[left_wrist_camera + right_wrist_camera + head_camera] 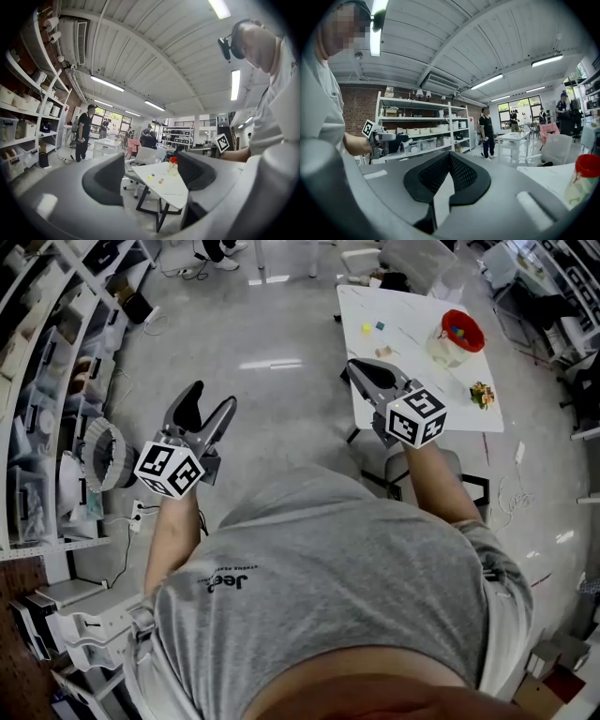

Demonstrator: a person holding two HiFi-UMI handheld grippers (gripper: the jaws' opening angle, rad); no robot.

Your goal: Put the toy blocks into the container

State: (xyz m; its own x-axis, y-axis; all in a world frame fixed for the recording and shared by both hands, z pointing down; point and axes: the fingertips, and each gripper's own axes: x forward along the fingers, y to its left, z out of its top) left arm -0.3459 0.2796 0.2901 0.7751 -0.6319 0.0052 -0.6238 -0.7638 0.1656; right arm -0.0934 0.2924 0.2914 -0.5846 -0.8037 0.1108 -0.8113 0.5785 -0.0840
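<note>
A white table [412, 381] stands ahead on the right. On it are a clear container with a red rim [457, 336] holding a few blocks, a yellow block [366, 328], a blue block [380, 325] and a tan block [384, 351]. My left gripper [212, 399] is open and empty, held over the floor well left of the table. In the left gripper view the table [176, 192] and container [173, 166] show between the spread jaws of the left gripper [151, 164]. My right gripper [354, 367] is shut with nothing in it, just short of the table's near edge. Its jaws meet in the right gripper view [449, 157], with the container [582, 180] at the far right.
Storage shelves [37, 409] line the left side, with a round fan [108, 454] on the floor beside them. A chair [422, 470] sits at the table's near side. A small toy [482, 393] lies near the table's right edge. People [84, 136] stand farther back in the room.
</note>
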